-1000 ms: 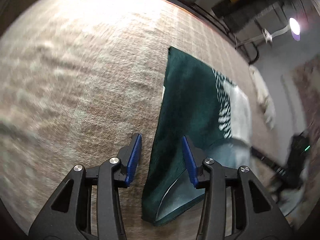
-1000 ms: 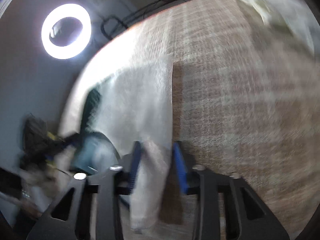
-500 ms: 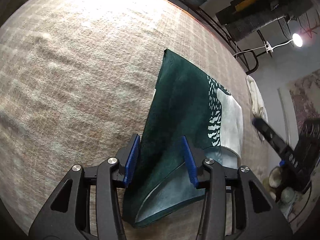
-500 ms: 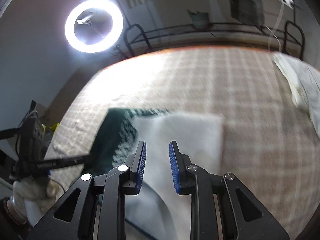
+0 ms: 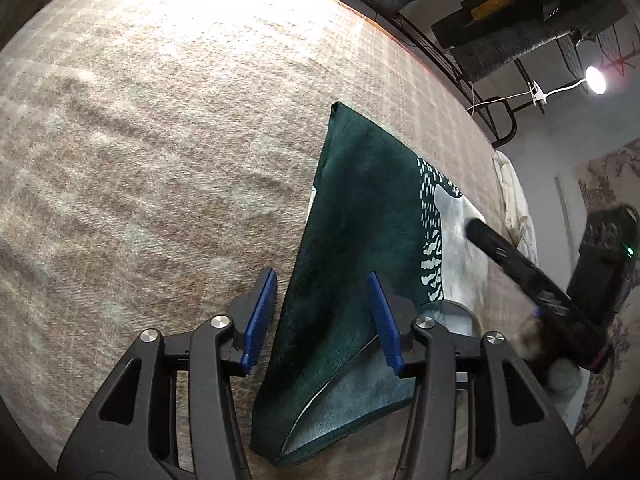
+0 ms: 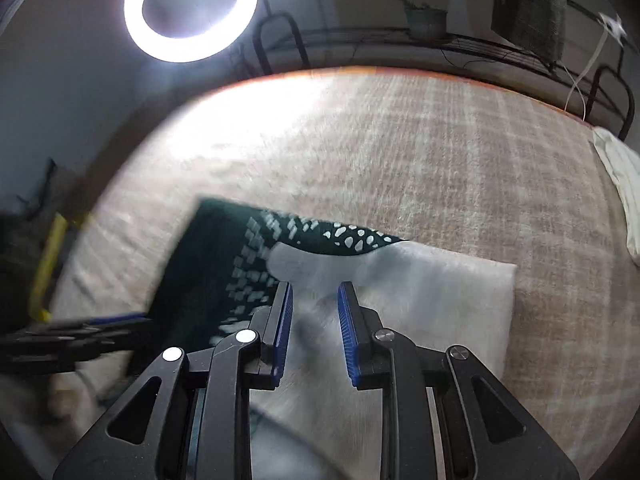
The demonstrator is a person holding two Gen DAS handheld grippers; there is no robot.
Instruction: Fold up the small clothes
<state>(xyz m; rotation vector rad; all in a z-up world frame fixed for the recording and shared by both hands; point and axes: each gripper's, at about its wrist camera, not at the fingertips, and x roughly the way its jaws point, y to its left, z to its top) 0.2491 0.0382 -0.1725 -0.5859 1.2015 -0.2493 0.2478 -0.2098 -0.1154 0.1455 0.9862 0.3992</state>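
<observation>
Two grippers hang over one folded garment, and neither has hold of it. Our left gripper (image 5: pixel 323 320) has just been spreading its jaws: the cloth's dark green edge shows in the gap between them, but the blue pads (image 5: pixel 262 312) stand clear of it on both sides, so we read this as a let-go after laying the fold down. Our right gripper (image 6: pixel 314 322) keeps a narrower gap, its pads apart with only the pale part of the cloth seen beyond them and nothing pinched; it looks released as well.

The garment (image 5: pixel 360 264) lies flat on the woven blanket (image 5: pixel 160 160), green at one end, whitish at the other, a speckled band between. Its placing near the middle of the blanket suits us, since both hands can reach an edge from opposite sides.

The left view gives us the near lower corner, where the top layer turns back over a greyer underside (a loose flap, probably the next thing to tidy), and the right gripper's black arm reaching in above the pale end. The right view shows instead the pale end's square far corner, a ring lamp (image 6: pixel 191 8) on the wall side, and some white fabric (image 6: pixel 624 184) at the blanket's far edge.
</observation>
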